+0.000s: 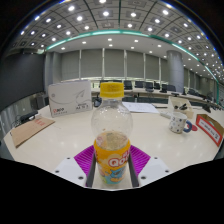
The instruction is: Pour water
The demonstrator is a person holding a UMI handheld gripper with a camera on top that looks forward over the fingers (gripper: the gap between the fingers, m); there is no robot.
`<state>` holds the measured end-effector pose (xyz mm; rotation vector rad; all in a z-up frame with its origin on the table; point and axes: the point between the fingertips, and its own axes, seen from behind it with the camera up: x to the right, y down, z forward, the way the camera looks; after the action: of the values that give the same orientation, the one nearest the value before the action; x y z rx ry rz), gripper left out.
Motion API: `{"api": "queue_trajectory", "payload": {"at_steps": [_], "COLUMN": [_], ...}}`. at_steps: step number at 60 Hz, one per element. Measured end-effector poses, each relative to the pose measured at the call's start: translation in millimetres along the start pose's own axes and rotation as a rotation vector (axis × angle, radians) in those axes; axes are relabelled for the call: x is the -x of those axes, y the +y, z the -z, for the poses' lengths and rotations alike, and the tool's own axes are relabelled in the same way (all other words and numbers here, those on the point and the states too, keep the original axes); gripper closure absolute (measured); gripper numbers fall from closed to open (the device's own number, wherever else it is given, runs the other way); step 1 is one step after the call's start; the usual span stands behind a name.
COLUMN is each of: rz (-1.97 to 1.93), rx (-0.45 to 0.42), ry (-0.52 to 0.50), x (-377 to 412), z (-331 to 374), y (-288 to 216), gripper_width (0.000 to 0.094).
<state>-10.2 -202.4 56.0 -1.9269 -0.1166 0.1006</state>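
pale cream table (60, 140) spreads under us in a large office with ceiling spotlights and a green light strip. we see the bottle (111, 135) upright, long axis vertical, yellow cap up, clamped between the gripper (111, 165) pads; a mug (180, 122) stands well apart.

Bottle (111, 140): clear glossy plastic, smooth, with a yellow plastic cap (111, 90) and a shiny printed label. Hand-held gripper (111, 165) pads (84, 158) beside the bottle: matt magenta. Desk (60, 140) under the bottle: smooth, pale, slight sheen.
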Motion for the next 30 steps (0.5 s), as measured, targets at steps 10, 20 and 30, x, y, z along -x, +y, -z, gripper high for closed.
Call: {"api": "queue_trajectory", "payload": {"at_steps": [10, 20, 30], "rz": [0.035, -0.021, -0.354], "rx": [-0.019, -0.039, -0.099], "ry": [-0.009, -0.061, -0.181], "x": [2, 6, 3], "z": [1, 2, -10], "y": [-11, -51, -130], "gripper_width": [0.0515, 0.0546, 0.0547]}}
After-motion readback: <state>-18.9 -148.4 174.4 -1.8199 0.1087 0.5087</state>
